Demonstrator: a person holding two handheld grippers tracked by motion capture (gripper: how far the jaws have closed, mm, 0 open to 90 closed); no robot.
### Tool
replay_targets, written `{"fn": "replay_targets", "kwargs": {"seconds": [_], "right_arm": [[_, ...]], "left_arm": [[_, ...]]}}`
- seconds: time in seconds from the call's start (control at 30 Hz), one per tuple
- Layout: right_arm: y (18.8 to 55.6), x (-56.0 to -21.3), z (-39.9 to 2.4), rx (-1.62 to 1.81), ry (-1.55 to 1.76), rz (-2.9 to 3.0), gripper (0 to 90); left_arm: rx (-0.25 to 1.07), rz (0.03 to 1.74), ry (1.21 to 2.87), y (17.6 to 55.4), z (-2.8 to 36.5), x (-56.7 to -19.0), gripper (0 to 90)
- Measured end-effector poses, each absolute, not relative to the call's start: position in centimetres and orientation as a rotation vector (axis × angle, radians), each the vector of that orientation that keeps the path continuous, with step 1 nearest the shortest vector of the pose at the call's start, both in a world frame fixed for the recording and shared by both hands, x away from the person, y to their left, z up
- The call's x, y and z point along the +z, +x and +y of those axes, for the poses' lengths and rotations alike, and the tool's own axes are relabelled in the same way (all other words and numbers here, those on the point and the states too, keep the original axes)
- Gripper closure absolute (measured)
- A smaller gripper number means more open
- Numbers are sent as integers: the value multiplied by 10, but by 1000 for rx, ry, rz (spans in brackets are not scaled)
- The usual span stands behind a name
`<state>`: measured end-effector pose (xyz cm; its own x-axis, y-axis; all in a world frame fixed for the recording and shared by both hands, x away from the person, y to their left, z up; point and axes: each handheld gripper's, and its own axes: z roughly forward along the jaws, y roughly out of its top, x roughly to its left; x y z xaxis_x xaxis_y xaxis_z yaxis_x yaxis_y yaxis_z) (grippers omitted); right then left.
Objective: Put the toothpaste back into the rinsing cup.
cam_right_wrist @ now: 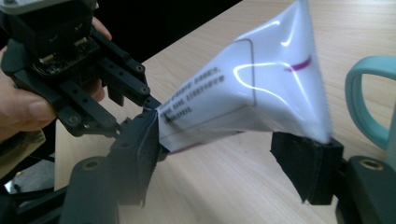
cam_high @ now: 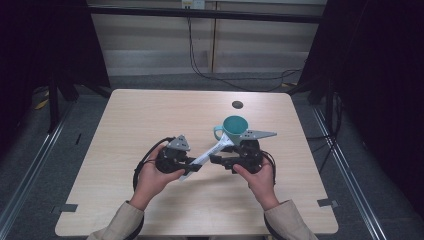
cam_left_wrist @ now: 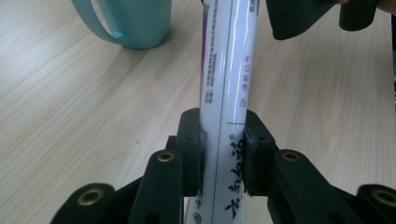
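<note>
A white tube with printed lettering (cam_high: 212,150) hangs slanted a little above the table between both hands. My left gripper (cam_left_wrist: 223,149) is shut on the tube (cam_left_wrist: 229,70) near its lower end, both pads pressed to its sides. My right gripper (cam_right_wrist: 224,158) stands open with its jaws either side of the tube's wide flat crimped end (cam_right_wrist: 243,93); the right pad sits just under the crimp's corner. In the high view the left gripper (cam_high: 195,167) and right gripper (cam_high: 214,159) face each other. A teal cup (cam_high: 234,127) stands upright just behind the tube.
The light wooden table (cam_high: 150,115) has a small dark round spot (cam_high: 237,104) behind the cup. The cup's handle (cam_right_wrist: 364,107) is close to my right jaw. Black cables (cam_high: 225,75) lie on the floor beyond the far edge.
</note>
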<state>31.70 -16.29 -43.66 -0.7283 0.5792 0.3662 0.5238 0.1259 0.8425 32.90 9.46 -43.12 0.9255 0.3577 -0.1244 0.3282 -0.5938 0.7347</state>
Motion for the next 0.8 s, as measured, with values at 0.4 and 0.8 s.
{"fn": "replay_targets", "kwargs": {"seconds": [0.4, 0.8], "right_arm": [[318, -436, -160, 1725, 1181, 2282, 371], [320, -426, -168, 1883, 1271, 2167, 547]], "left_arm": [[41, 488, 2260, 327, 88, -435, 729], [44, 490, 2219, 325, 75, -433, 732]]}}
